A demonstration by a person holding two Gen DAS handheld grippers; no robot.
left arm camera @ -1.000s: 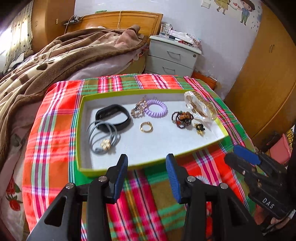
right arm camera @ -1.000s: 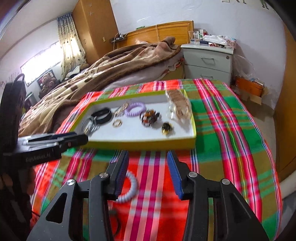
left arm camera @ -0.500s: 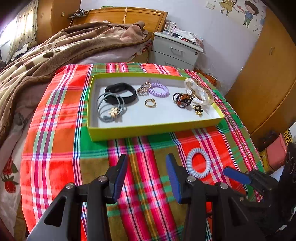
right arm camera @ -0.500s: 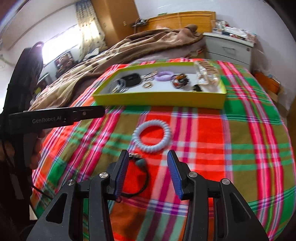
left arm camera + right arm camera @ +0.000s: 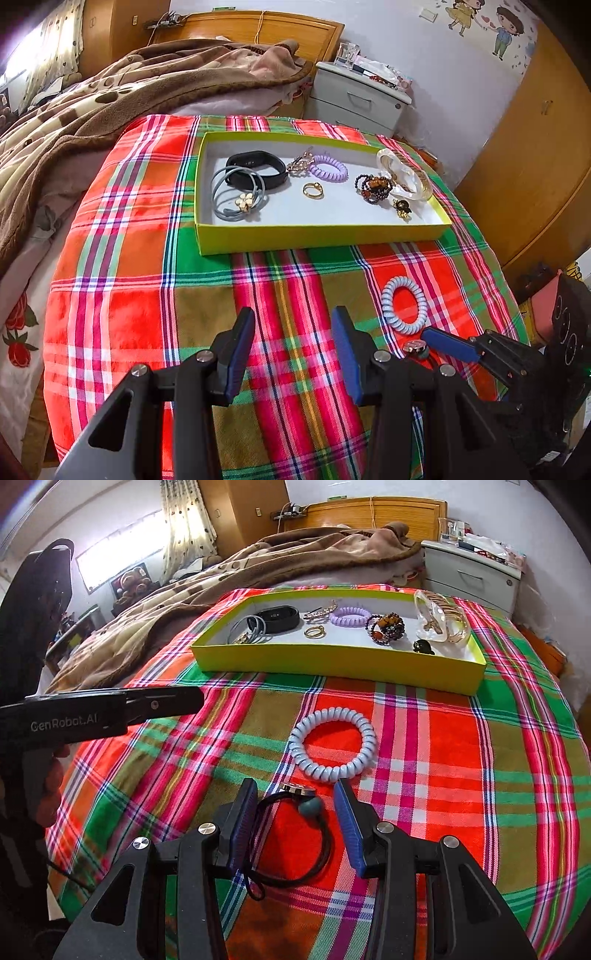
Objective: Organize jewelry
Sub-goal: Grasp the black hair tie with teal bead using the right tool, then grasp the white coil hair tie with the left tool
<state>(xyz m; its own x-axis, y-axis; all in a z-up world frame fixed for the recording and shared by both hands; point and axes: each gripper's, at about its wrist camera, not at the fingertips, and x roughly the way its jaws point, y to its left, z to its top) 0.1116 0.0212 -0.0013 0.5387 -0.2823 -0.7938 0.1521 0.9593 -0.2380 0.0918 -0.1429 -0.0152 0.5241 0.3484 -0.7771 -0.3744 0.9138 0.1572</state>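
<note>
Both tongs are open, holding nothing. Lower the right tongs (image 5: 293, 825) around the thin black hair tie with the teal bead (image 5: 295, 843) at the bottom middle, then squeeze gently.

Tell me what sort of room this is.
A bedroom, almost certainly. A bed with a wooden headboard and rumpled brown paw-print blanket sits behind the plaid-covered surface, a grey two-drawer nightstand stands beside it, and cartoon children stickers decorate the wall.

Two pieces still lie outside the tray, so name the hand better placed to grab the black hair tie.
Right. The right gripper hangs open with the black hair tie between its fingers; the left gripper is open over bare cloth.
</note>
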